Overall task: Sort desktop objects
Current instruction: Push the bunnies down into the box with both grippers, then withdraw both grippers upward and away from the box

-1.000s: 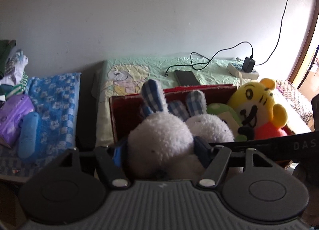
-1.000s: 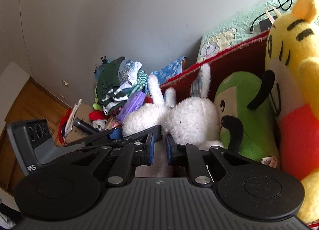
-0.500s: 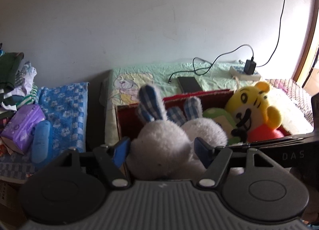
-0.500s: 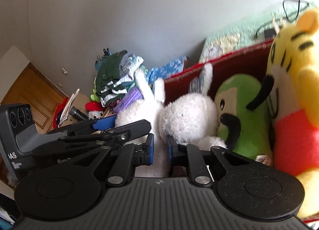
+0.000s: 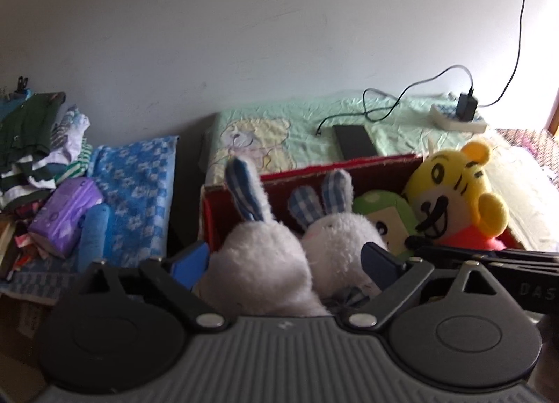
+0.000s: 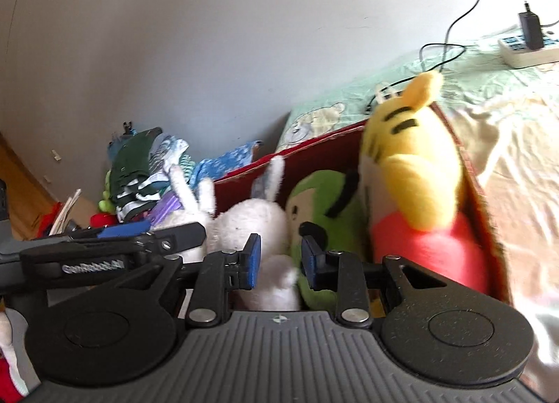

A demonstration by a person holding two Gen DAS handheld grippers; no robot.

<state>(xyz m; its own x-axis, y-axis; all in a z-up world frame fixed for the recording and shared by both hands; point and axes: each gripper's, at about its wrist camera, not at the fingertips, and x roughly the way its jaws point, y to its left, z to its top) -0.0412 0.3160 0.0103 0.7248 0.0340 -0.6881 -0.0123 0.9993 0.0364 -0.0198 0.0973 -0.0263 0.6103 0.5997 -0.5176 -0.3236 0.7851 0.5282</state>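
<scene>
Plain grey wall behind, a bed with a pale green sheet [image 5: 401,127] running along it, and a red box [image 5: 367,167] of plush toys up front. The left gripper [image 5: 284,259] sits low at the box's near-left corner with its jaws spread wide, either side of a white rabbit [image 5: 258,263]; can't tell if the pads actually touch it. The right gripper [image 6: 277,259] is partly apart, a white plush foot between its pads, not visibly pinched. In the box: a second rabbit [image 5: 340,232], a green toy [image 5: 384,214] and a yellow tiger [image 5: 450,193], packed tight. To the left, a clothes pile [image 5: 38,144] crowds that side.
</scene>
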